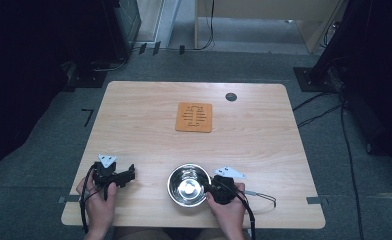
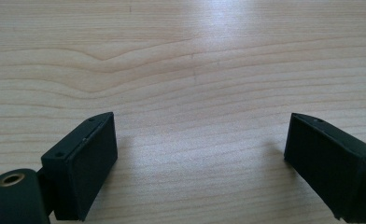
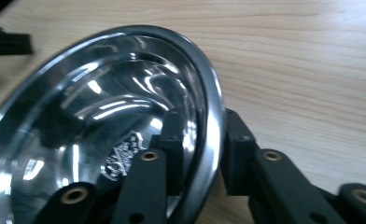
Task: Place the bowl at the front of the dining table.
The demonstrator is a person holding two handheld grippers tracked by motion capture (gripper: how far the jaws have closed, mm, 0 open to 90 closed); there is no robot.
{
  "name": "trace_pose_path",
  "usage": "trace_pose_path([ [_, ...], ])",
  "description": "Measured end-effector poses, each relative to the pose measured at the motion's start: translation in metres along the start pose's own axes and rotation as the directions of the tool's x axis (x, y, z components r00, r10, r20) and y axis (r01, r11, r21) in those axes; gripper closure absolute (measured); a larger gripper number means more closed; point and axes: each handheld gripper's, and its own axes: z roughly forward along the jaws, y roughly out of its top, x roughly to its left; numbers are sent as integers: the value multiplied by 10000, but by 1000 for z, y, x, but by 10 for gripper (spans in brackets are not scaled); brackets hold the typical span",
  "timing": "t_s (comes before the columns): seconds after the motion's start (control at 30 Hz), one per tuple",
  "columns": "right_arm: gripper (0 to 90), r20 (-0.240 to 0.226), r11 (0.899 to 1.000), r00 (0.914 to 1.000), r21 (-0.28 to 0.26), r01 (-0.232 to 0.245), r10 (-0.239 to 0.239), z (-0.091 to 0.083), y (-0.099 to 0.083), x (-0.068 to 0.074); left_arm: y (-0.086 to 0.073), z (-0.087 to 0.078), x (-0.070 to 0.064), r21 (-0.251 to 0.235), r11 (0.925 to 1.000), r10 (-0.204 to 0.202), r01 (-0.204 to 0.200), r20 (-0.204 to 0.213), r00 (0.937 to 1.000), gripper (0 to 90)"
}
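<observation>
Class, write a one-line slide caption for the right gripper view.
Right gripper clamps the steel bowl's rim, one jaw inside, one outside.

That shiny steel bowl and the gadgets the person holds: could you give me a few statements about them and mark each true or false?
1. The right hand-held gripper pinches the rim of the steel bowl. True.
2. The left hand-held gripper holds the bowl too. False: its jaws stand open over bare table.
3. The bowl sits on the orange trivet. False: it sits near the table's front edge, apart from the trivet.
4. The bowl looks empty. True.
</observation>
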Motion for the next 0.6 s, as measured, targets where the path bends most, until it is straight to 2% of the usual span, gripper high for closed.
trace_pose_path([
  [0.07,803,-104,10000,9999,-85,-27,26,2,1,-1,0,0,0,1,10000,-13,13,5,10000,92],
  [0.17,817,-556,9991,9979,-216,-359,347,5,2,-3,0,0,0,1,10000,-12,12,4,10000,93],
  [0.27,845,-1215,9946,9889,-486,-918,853,4,4,-4,0,0,0,-1,10000,-10,10,6,10000,93],
  [0.3,846,-1328,9939,9874,-573,-947,864,4,4,-4,0,0,0,-1,10000,-10,10,6,10000,92],
  [0.4,847,-1133,9938,9907,-725,-845,759,4,7,-2,1,1,-1,-11,10000,-23,23,-11,10000,92],
  [0.6,848,-1100,9913,9896,-827,-1022,928,8,9,-4,1,1,-1,-11,10000,-25,25,-10,10000,92],
])
